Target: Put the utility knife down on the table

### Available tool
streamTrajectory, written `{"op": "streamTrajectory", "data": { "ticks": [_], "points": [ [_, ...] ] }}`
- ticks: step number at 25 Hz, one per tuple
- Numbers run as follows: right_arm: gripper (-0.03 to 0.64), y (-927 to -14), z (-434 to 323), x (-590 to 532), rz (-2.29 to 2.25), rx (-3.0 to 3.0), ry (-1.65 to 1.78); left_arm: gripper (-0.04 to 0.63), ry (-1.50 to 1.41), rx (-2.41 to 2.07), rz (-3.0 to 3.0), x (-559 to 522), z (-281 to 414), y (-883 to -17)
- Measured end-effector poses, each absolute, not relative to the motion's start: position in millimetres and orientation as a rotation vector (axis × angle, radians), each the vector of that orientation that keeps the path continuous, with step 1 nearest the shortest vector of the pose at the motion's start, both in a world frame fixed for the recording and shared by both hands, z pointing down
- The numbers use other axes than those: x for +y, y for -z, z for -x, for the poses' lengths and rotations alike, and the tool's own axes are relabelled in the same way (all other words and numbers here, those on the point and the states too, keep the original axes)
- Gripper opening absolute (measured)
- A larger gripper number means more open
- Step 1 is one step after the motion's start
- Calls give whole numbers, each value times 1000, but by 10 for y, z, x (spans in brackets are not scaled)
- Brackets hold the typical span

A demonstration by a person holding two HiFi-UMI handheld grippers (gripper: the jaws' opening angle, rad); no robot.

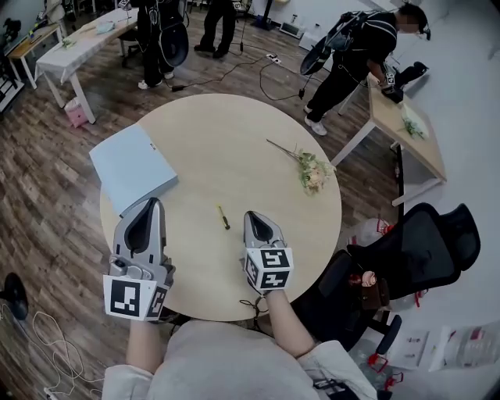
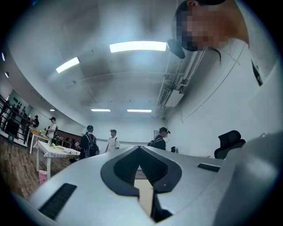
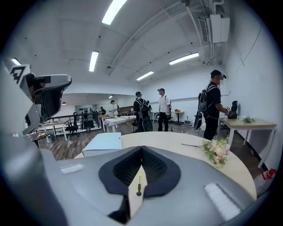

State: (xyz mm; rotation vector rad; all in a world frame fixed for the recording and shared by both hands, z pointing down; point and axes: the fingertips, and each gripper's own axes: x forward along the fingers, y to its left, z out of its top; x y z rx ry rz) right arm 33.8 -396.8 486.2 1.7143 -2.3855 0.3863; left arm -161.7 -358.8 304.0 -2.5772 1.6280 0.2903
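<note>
Though it's tiny, knife (image 1: 223, 217) lies untouched.

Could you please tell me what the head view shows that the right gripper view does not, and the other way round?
Only the head view: the left gripper and right gripper seen from above, both shut and empty, at the near edge of the round table, and a black office chair beside it. Only the right gripper view: the ceiling light strips. Both: the utility knife lying on the table ahead of the right gripper, the blue folder and the flowers.
</note>
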Motion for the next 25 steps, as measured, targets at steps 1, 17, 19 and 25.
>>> {"op": "streamTrajectory", "data": {
  "ticks": [1, 17, 19, 25],
  "points": [
    [11, -4788, -376, -3919, -1720, -2396, -373, 8, -295, 1626, 2573, -3533, 1581, -3009],
    [11, -3795, -787, -3295, -1743, -2575, -144, 8, -326, 1643, 2474, -2824, 1191, -2682],
    [11, -3704, -813, -3221, -1744, -2590, -120, 8, -328, 1649, 2463, -2751, 1179, -2661],
    [11, -3446, -911, -2984, -1748, -2630, -47, 8, -335, 1658, 2432, -2522, 1119, -2585]
  ]
}}
